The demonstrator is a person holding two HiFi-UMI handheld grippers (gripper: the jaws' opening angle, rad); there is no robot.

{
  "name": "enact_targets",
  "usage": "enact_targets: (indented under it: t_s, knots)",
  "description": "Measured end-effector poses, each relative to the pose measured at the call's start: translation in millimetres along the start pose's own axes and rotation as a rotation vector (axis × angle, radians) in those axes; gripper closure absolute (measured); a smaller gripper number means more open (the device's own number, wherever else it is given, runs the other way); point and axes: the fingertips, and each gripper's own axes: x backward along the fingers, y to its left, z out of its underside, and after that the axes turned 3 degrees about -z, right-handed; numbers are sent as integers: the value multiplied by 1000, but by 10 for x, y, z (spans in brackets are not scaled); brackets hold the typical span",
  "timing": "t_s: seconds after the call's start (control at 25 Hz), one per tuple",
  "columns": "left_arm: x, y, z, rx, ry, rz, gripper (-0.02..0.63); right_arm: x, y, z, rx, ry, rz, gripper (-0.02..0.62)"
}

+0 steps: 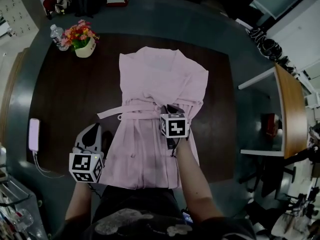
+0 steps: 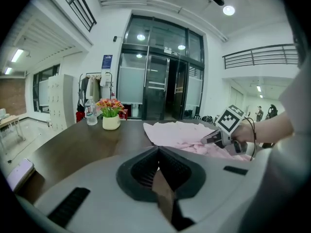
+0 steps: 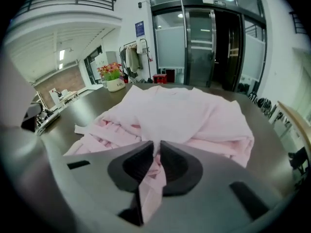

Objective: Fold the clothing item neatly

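A pale pink garment (image 1: 150,109) lies spread on the dark table (image 1: 65,94), collar at the far end, hem at the near edge, a belt strip sticking out to its left. My right gripper (image 1: 169,109) sits over the garment's middle, its jaws shut on a fold of pink cloth (image 3: 154,171). My left gripper (image 1: 93,130) rests over the table just left of the garment's lower part, jaws shut with nothing between them (image 2: 158,152). In the left gripper view the right gripper (image 2: 214,139) shows on the garment (image 2: 180,132).
A flower pot (image 1: 84,43) and a water bottle (image 1: 56,36) stand at the table's far left corner. A pink phone (image 1: 34,134) with a cable lies at the left edge. A wooden desk (image 1: 290,109) stands to the right.
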Motion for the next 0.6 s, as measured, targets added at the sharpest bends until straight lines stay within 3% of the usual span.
enact_targets:
  t_s: [0.28,0.44,0.6]
  knots:
    - [-160,580,-61,10,-8,42,597,-19,132,-817,193,-39,110,565]
    - [-238,844,-93,10,-8,55,597,-296,370,-1370,323,-31,103,565]
    - [-303,1022,-57,32,7,63,595,-710,677,-1674,419,-6,57,565]
